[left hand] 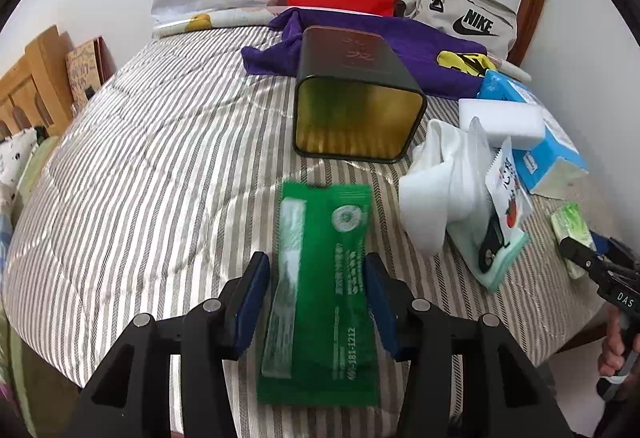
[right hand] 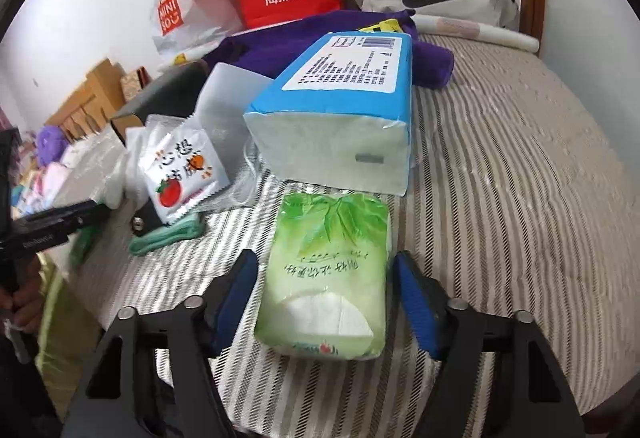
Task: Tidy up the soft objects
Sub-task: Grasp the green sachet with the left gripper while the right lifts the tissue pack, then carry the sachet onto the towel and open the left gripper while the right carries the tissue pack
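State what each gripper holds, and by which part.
Nothing is held. The left gripper is open around the green packet, gaps at both sides. The right gripper is open around the green tissue pack, pads clear of it.

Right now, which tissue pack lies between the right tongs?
The small green tissue pack, its top torn open, lying flat. The bigger blue tissue pack sits beyond it, out of the tongs.

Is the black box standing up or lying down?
Lying down. The black box rests on its side on the bed, its open mouth showing an empty gold inside.
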Available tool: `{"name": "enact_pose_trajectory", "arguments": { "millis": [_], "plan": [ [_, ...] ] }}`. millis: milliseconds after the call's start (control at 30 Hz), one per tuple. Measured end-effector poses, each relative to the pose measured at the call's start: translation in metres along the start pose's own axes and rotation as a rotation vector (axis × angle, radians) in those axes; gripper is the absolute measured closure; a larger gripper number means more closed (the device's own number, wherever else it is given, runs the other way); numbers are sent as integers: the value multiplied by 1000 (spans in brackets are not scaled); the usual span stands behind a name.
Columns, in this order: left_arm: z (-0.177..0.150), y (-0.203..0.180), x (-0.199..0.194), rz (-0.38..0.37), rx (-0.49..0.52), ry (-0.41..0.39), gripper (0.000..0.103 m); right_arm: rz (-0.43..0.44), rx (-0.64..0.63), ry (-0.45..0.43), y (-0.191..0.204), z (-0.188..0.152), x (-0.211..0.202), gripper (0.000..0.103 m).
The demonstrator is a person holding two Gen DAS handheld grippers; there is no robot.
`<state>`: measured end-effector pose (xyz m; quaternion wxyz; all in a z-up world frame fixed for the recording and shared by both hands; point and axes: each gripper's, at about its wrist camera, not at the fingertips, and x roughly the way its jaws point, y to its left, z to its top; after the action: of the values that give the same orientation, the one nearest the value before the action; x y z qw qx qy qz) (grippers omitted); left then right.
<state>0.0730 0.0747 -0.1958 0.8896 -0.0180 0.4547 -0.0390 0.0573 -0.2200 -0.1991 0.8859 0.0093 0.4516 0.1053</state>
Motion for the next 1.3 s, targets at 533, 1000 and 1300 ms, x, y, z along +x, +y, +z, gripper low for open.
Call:
{"name": "enact_pose_trajectory", "arguments": {
  "millis": [533, 1000, 1300],
  "plan": [
    [19, 15, -31, -116, -64, -33, 69, 117, -98, -5, 16, 17, -35, 50],
    [73, 9, -63, -146, -32, -93, 69, 269, -149, -144, 35, 82, -68, 50],
    [118, 7, -50, -154, -44, -75, 69, 215, -131, -146, 21, 149, -46, 50]
  ]
}}
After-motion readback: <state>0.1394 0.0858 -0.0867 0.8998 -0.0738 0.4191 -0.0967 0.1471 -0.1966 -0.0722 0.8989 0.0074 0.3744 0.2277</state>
